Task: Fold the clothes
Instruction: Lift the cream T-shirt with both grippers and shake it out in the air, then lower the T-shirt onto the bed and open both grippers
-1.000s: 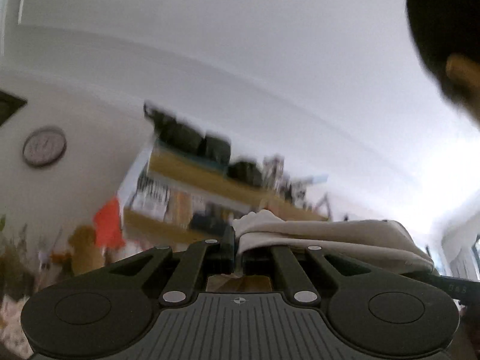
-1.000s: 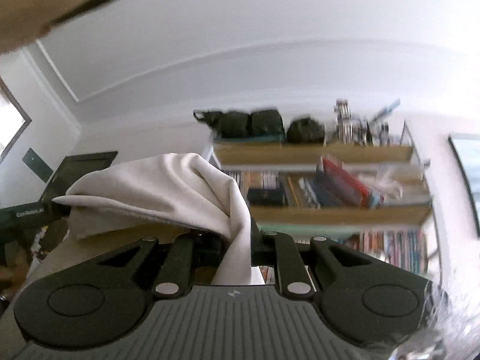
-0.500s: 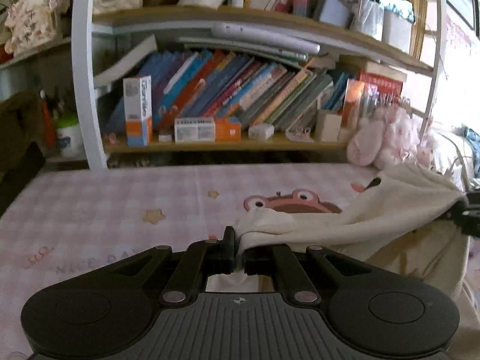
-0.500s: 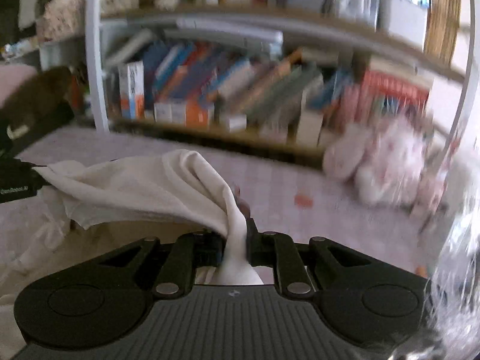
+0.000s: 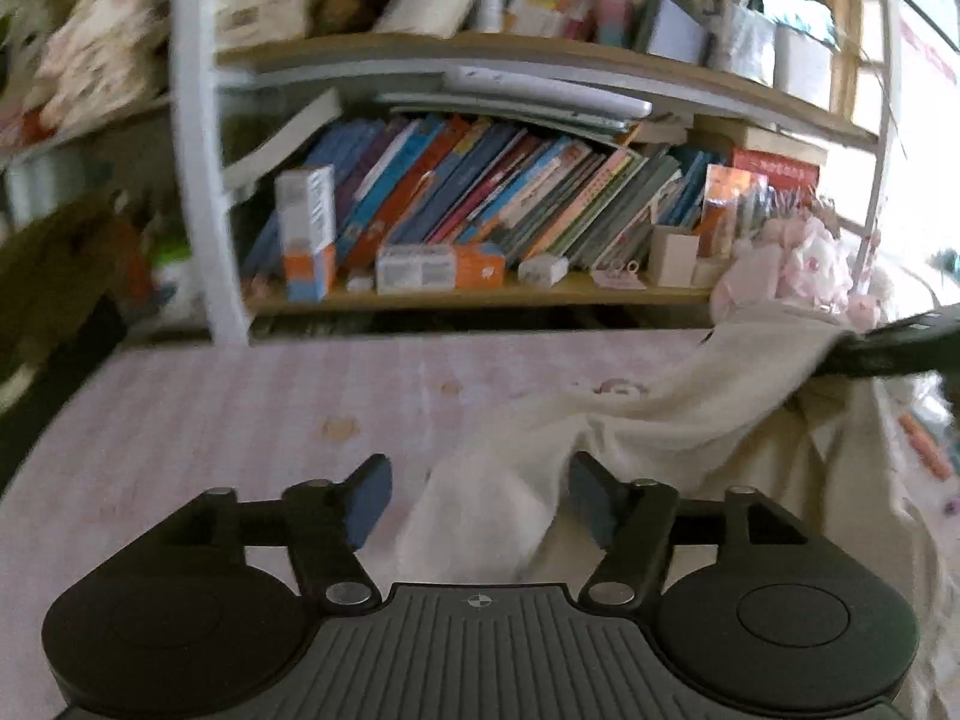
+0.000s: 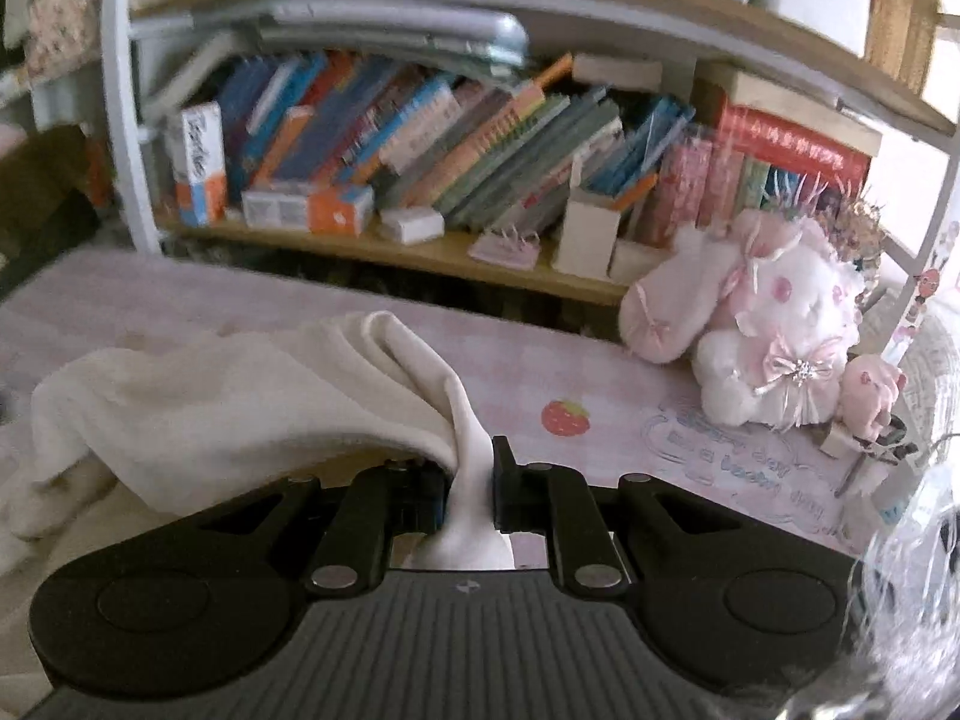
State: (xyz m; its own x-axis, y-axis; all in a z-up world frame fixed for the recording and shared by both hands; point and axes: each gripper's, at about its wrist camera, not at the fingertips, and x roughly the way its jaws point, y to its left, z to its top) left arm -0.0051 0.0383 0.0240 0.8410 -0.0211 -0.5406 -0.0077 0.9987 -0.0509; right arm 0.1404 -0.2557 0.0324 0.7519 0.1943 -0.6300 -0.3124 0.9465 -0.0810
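A cream-white garment (image 5: 678,414) lies over the pink checked bedsheet (image 5: 252,420). My left gripper (image 5: 477,498) stands open, its blue pads wide apart, with a loose corner of the garment lying between them. In the right wrist view the same garment (image 6: 228,396) drapes to the left, and my right gripper (image 6: 468,480) is shut on a bunched fold of it. The right gripper's black body shows at the right edge of the left wrist view, with the cloth hanging from it.
A white-framed bookshelf (image 5: 480,204) full of slanted books and small boxes stands just behind the bed. Pink plush toys (image 6: 774,324) sit at the right by the shelf. A strawberry print (image 6: 564,417) marks the sheet near my right gripper.
Both grippers swung down from facing the ceiling to the bed. My left gripper opened and let go of the garment's corner. The right one still holds its fold.
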